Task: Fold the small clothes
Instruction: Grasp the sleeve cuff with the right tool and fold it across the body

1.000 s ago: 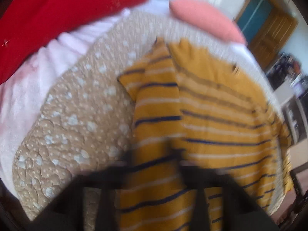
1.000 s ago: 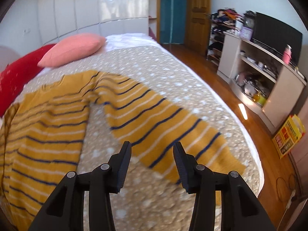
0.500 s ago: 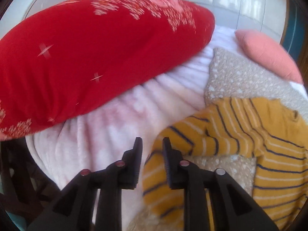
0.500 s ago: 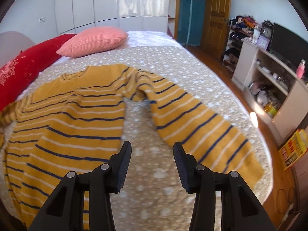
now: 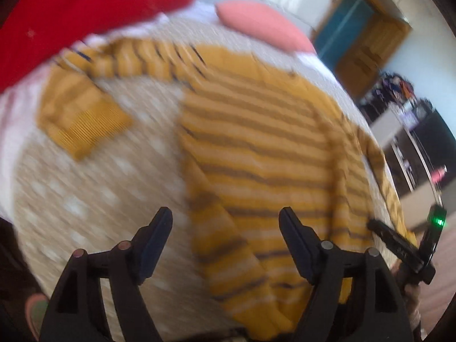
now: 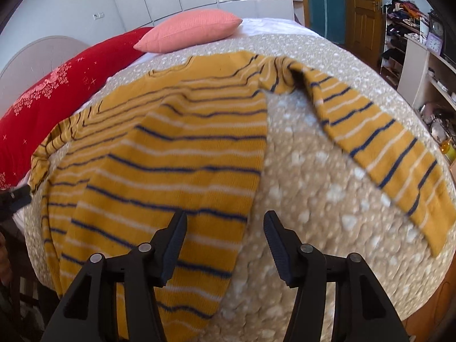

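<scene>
While both the left gripper (image 5: 225, 228) and right gripper (image 6: 225, 235) hover wide apart and empty above the striped sweater (image 6: 176, 154) spread flat on the bed (image 6: 313, 199), a shallow pinch risks dragging and bunching its layers.

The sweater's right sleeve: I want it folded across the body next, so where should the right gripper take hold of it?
Judging by its pose, grip the cuff end of the sleeve: it lies flat, splayed away from the sweater body on the bedspread. Bring the open right gripper in from the cuff's free outer edge, then carry it across.
</scene>
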A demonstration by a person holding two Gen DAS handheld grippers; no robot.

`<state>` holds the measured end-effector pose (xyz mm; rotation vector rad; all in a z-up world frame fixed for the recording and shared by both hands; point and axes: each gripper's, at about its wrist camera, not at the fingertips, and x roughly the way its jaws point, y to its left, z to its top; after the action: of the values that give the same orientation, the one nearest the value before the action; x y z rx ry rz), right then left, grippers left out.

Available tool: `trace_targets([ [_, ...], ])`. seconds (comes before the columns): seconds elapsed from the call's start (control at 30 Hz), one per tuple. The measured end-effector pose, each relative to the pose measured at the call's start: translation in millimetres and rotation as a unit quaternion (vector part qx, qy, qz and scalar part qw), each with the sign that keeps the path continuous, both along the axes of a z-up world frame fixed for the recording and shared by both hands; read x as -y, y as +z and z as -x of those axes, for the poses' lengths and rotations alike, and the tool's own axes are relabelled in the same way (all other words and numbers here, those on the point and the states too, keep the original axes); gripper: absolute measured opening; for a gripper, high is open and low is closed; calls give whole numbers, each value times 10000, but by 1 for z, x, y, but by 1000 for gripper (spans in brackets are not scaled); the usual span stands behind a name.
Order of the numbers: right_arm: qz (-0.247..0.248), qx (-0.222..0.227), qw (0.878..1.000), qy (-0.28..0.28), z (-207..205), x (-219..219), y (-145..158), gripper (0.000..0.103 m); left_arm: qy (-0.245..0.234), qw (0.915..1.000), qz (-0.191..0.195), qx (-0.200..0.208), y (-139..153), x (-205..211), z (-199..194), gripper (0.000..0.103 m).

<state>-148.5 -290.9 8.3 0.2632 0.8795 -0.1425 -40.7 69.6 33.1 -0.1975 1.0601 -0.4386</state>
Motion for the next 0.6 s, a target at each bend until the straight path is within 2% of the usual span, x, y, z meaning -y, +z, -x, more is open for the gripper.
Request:
trace_targets([
  [0.03,-43,19,10000,-8,2,-1,-2,64,-53,9999,-46,-118,-7,10,3,76],
  [0.1,-147,74,9999,26,4,-4,-5,65,23,9988,-494,-21,-11,26,10,72],
  [0.13,-188,97,9998,61,4,-6,-5,60,31,9973,-737,40,-10,33,11,46],
  [0.17,-256,123,9995,141,4,-8,-6,51,103,9948,-1008,78,-7,35,10,30],
  [0.2,-293,130,9992,221,2,-9,-5,24,173,9942,-1063,61,-4,34,10,19],
  [0.23,-303,147,9991,241,2,-8,-3,13,252,9961,-840,-62,1,25,8,8],
  [0.3,-579,278,9977,230,9,0,2,11,633,9928,-1010,-94,9,5,7,8],
  [0.37,-787,404,9960,158,24,11,8,10,948,9902,-1022,-65,17,-19,12,5],
  [0.4,-768,392,9962,96,31,15,8,3,1042,9888,-1063,-76,18,-28,13,3],
  [0.43,-713,344,9969,15,36,18,7,1,1271,9835,-1287,-85,18,-41,17,2],
  [0.47,-698,263,9972,-109,43,26,4,1,1370,9816,-1327,-88,18,-55,19,2],
  [0.57,-915,283,9939,-543,63,54,-3,2,1613,9831,-837,-205,19,-85,28,5],
  [0.6,-1025,365,9909,-794,68,67,-5,2,1684,9827,-749,-175,23,-90,30,15],
])
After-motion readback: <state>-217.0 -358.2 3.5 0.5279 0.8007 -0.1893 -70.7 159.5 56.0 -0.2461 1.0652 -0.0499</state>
